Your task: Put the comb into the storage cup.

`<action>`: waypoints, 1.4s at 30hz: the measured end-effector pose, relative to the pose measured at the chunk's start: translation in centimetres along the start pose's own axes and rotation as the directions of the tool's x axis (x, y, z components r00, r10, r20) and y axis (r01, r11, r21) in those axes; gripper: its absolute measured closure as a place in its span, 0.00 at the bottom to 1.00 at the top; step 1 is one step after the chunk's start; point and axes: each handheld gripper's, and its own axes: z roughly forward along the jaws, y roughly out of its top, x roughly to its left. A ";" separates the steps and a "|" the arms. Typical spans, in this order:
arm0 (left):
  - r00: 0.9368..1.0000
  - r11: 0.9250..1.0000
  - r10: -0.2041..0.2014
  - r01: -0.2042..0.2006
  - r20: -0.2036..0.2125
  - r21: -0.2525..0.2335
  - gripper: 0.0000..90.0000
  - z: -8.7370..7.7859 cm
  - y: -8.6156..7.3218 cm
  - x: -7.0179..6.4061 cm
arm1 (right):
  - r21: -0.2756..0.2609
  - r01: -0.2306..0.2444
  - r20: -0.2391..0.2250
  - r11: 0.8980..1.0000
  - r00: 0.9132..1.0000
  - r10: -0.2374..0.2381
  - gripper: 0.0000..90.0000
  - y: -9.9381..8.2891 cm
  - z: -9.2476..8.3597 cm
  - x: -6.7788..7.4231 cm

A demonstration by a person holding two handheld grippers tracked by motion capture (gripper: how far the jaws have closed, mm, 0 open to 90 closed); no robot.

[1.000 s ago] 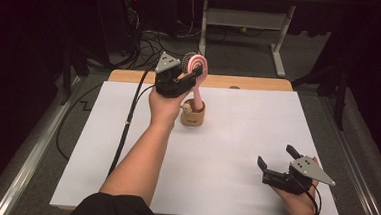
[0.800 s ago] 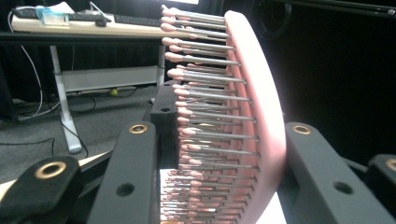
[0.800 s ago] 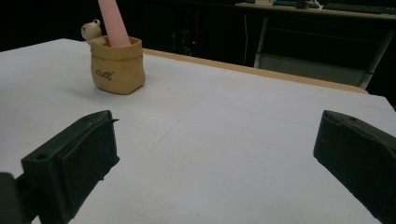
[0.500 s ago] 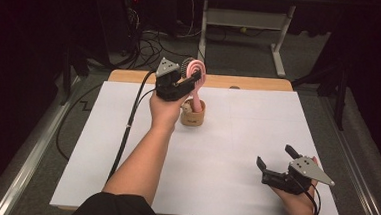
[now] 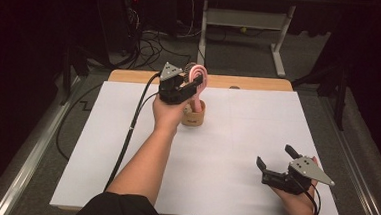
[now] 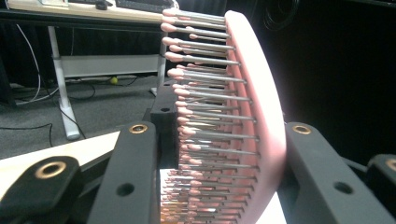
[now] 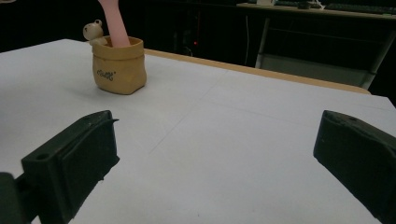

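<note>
A pink hairbrush [image 5: 199, 78] with metal pins stands upright at the far middle of the table. Its handle [image 5: 197, 104] goes down into a small tan pouch-shaped holder [image 5: 193, 117]. My left gripper [image 5: 188, 83] is shut on the brush head, and in the left gripper view both black jaws press against the brush [image 6: 254, 107]. My right gripper [image 5: 274, 156] rests open near the front right edge with nothing between its fingers. In the right gripper view the holder [image 7: 119, 67] sits far off to the left with the pink handle [image 7: 114, 23] rising from it.
A white sheet [image 5: 236, 140] covers the table, and a wooden edge [image 5: 260, 83] shows at the far side. A small bear figure [image 7: 93, 31] clings to the holder's rim. The left gripper's cable [image 5: 132, 124] trails over the left half. A desk frame [image 5: 282, 48] stands beyond.
My left hand has sunk a little with the brush, so the handle goes deeper into the holder. The right gripper has stayed where it was.
</note>
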 end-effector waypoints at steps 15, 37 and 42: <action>1.000 1.000 -0.023 0.023 0.003 0.008 0.71 0.4 -1.1 0.5 | 0.011 0.005 -0.001 1.000 1.000 -0.005 0.00 -0.1 0.1 0.1; 0.999 0.998 -0.051 0.051 0.002 0.024 0.70 0.8 -1.2 1.0 | 0.015 -0.004 -0.005 1.000 1.000 0.004 0.00 -0.3 0.3 0.1; 0.998 0.998 -0.056 0.056 0.001 0.027 0.70 1.0 -1.3 1.1 | 0.013 -0.004 -0.004 1.000 1.000 0.004 0.00 -0.3 0.2 0.0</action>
